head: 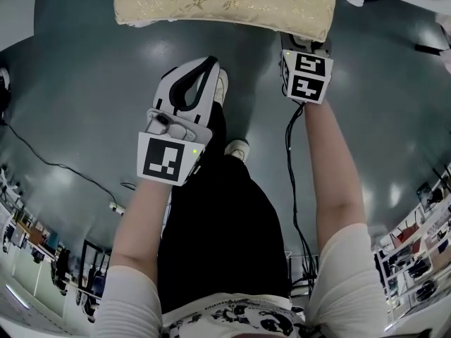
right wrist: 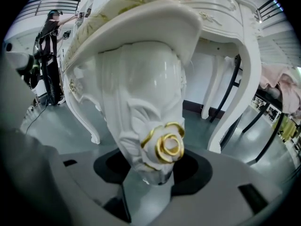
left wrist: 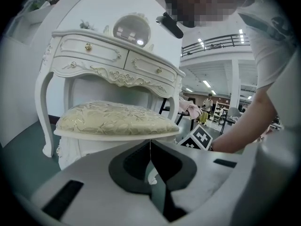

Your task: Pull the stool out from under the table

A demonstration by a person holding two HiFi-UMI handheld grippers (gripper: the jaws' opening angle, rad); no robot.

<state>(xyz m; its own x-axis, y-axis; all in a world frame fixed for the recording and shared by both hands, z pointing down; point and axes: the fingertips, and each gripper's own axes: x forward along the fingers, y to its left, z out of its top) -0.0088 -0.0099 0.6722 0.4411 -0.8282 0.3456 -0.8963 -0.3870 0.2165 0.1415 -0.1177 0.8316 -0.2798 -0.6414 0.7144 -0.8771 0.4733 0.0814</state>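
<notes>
The stool has a cream brocade cushion (head: 225, 5) on a white base. In the right gripper view its carved white leg (right wrist: 150, 102) with a gold rose (right wrist: 169, 145) fills the gap between the jaws of my right gripper (right wrist: 153, 173), which is shut on it. In the head view that gripper (head: 304, 48) reaches under the cushion's right corner, with its tips hidden. My left gripper (head: 210, 62) hovers short of the cushion's front edge with nothing in it. Its jaws meet in a thin line (left wrist: 150, 147), and the cushion (left wrist: 113, 119) lies just ahead at jaw height.
A white dressing table (left wrist: 113, 60) with gilt drawer knobs stands right behind the stool, its curved legs (right wrist: 244, 88) close on either side. My own legs and shoes (head: 238, 146) stand between the grippers. A black cable (head: 56, 164) trails over the grey floor at the left.
</notes>
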